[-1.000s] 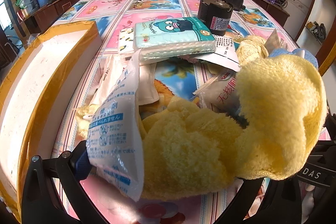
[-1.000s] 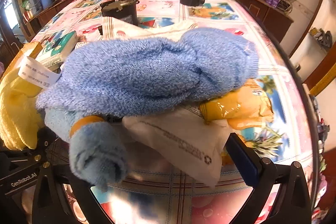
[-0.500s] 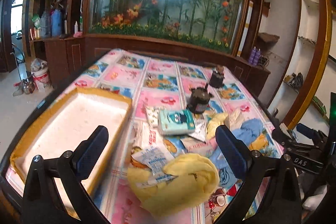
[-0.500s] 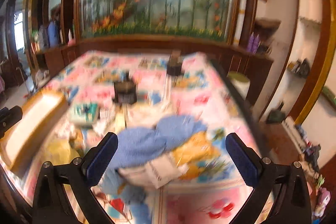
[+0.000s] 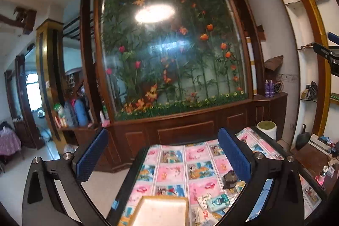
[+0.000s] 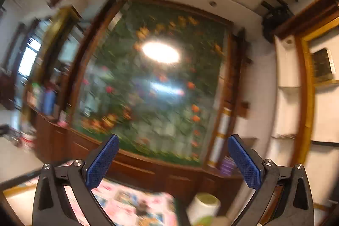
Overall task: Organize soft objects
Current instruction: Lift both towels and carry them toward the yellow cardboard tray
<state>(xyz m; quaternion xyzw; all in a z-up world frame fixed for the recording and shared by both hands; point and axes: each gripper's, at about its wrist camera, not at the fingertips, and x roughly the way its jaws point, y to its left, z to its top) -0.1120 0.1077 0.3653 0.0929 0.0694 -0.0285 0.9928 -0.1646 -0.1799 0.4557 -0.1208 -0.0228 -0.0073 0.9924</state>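
Both grippers are raised high and tilted up toward the far wall. My left gripper is open, nothing between its blue pads. Far below it lies the table with its cartoon-print cloth, a yellow-rimmed white box at the near edge, and a teal tissue pack among small packets to the box's right. The towels are out of view. My right gripper is also open and holds nothing; its view is blurred, showing only a strip of the table below.
A big glass case of artificial flowers on a wooden cabinet fills the far wall. A dark round device stands on the table. A white and green stool sits by the table's far right corner. Shelves line the right wall.
Both grippers have lifted well away from the table and tilted upward. A second ago they were down among the yellow and blue towels; now the pile is far below or out of view.
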